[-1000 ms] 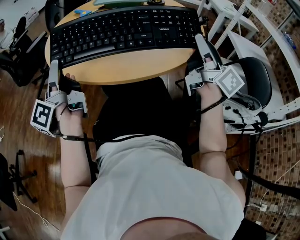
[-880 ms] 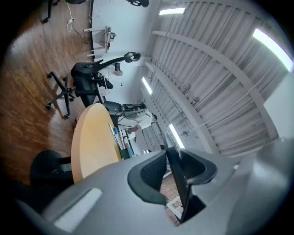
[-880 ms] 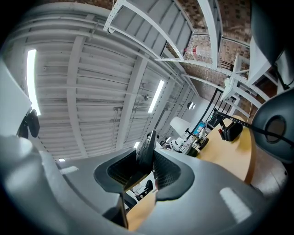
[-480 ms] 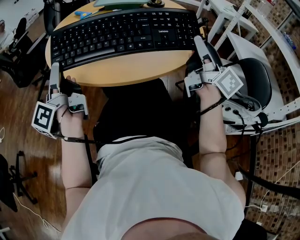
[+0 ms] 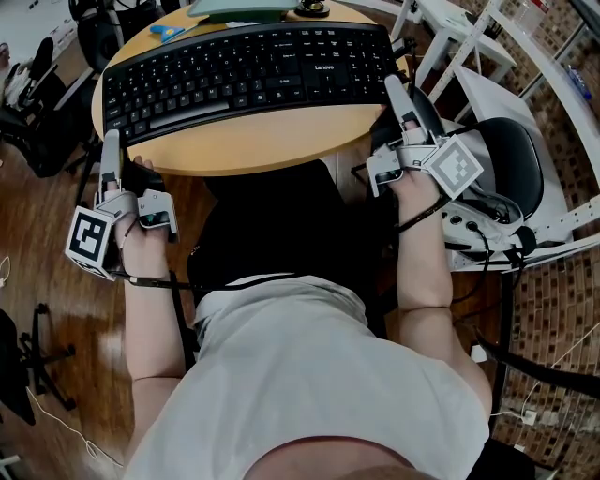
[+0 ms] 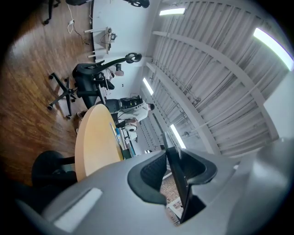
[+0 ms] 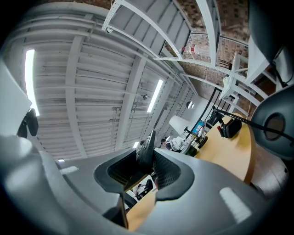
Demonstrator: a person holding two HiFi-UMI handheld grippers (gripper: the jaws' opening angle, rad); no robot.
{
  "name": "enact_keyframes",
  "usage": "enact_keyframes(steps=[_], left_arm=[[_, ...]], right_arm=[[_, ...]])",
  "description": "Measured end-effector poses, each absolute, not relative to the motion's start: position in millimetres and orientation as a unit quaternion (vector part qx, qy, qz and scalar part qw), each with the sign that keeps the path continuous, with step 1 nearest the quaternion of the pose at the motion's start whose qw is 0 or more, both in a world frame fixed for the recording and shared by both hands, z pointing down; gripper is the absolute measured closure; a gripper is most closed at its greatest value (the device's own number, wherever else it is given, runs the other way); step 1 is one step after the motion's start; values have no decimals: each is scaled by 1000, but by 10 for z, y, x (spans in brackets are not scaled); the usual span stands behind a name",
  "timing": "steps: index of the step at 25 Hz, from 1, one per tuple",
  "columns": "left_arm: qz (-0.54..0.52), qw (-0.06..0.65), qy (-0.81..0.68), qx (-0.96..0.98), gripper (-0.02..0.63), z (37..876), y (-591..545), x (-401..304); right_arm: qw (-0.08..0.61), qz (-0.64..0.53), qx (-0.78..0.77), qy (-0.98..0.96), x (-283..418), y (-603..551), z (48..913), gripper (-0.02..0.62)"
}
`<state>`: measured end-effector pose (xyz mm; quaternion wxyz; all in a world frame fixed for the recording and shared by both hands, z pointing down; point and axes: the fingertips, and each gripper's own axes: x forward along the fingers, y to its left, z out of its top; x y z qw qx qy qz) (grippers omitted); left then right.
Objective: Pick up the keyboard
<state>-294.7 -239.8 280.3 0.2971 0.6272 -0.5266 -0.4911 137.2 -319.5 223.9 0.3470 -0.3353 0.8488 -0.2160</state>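
A black keyboard (image 5: pixel 244 70) lies lengthwise over the round wooden table (image 5: pixel 253 145). My left gripper (image 5: pixel 111 141) is at its left front corner and my right gripper (image 5: pixel 396 86) at its right end, each with one jaw above the other. In the left gripper view the keyboard (image 6: pixel 177 179) shows edge-on as a thin dark slab pinched between the ribbed pads, and the table top (image 6: pixel 94 142) lies beyond it. In the right gripper view a dark slab, the keyboard's other end (image 7: pixel 148 146), sits between the pads in the same way.
Beyond the keyboard on the table are a blue item (image 5: pixel 169 31), a greenish flat thing (image 5: pixel 234 7) and a dark round object (image 5: pixel 312 7). White frames (image 5: pixel 469 37) and a black chair (image 5: pixel 511 159) stand right. Black headphones (image 7: pixel 229 128) rest on the table. Office chairs (image 6: pixel 92 78) stand on the wooden floor.
The head view has shifted slightly, so table and keyboard sit a little lower in the picture. Both grippers keep the same hold.
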Motion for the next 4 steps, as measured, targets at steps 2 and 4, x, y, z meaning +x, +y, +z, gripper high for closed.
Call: enact_keyframes(steps=[2, 4], left_arm=[[-486, 296, -532, 627, 179, 2817, -2394, -2960], [-479, 294, -538, 628, 179, 2833, -2387, -2976]], right_arm=[[348, -217, -333, 849, 1365, -3193, 2235, 474], [349, -219, -329, 850, 1353, -3188, 2231, 474]])
